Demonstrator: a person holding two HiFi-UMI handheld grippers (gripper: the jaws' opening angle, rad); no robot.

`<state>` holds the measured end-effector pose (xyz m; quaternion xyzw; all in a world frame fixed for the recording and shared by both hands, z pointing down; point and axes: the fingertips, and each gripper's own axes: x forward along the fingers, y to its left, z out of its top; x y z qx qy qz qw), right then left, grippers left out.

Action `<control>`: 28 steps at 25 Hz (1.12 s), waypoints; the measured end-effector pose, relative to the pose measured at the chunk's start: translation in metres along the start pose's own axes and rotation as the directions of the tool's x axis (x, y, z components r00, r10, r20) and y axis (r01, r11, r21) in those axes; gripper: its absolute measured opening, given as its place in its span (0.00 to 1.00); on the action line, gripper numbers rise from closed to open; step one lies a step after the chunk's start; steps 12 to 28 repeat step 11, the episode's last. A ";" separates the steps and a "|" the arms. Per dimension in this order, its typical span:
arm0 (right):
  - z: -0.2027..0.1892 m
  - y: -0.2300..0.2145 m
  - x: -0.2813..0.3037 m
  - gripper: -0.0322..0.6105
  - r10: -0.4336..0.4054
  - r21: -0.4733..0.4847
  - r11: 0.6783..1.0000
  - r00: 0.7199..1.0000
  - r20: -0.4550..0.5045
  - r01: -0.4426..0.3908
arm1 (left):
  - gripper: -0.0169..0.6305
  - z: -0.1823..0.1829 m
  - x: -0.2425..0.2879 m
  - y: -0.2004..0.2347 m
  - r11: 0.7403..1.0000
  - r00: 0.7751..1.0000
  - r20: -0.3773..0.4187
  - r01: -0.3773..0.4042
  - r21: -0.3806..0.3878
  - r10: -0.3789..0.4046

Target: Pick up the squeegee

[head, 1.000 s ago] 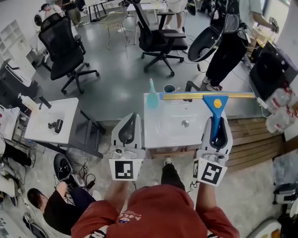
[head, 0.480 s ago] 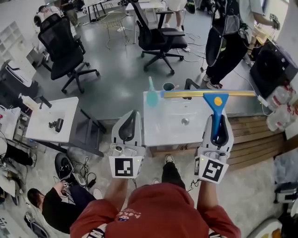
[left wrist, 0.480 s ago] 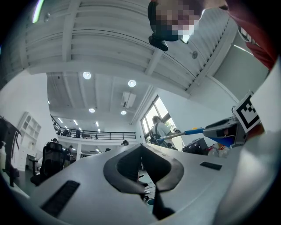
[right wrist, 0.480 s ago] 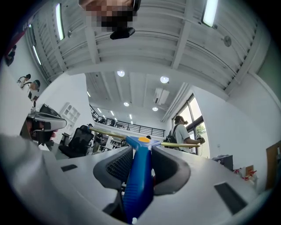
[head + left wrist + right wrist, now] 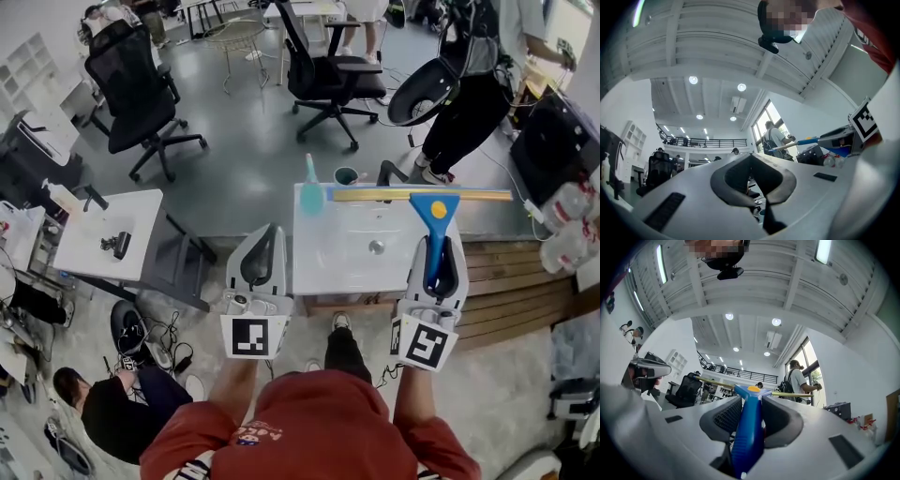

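My R gripper (image 5: 433, 244) pinches the squeegee (image 5: 434, 208) by its blue handle. The handle lies along the jaws and points fwd, away from me. The yellow blade (image 5: 375, 194) runs crosswise just beyond the tips, left-right, over the far edge of the white table (image 5: 342, 258). So the thing is in the R claw and, I judge, off the table. My L gripper (image 5: 269, 242) is pressed together w/ nothing in it, well apart at the left. The next move must mind that wide blade.
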<state>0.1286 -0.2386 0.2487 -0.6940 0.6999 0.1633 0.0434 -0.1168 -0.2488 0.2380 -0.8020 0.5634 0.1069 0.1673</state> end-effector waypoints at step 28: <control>-0.009 0.005 0.005 0.27 0.010 -0.009 1.000 1.000 -0.017 -0.010 | 0.05 -0.009 0.005 0.003 1.000 1.000 0.003 -0.005 -0.011 0.005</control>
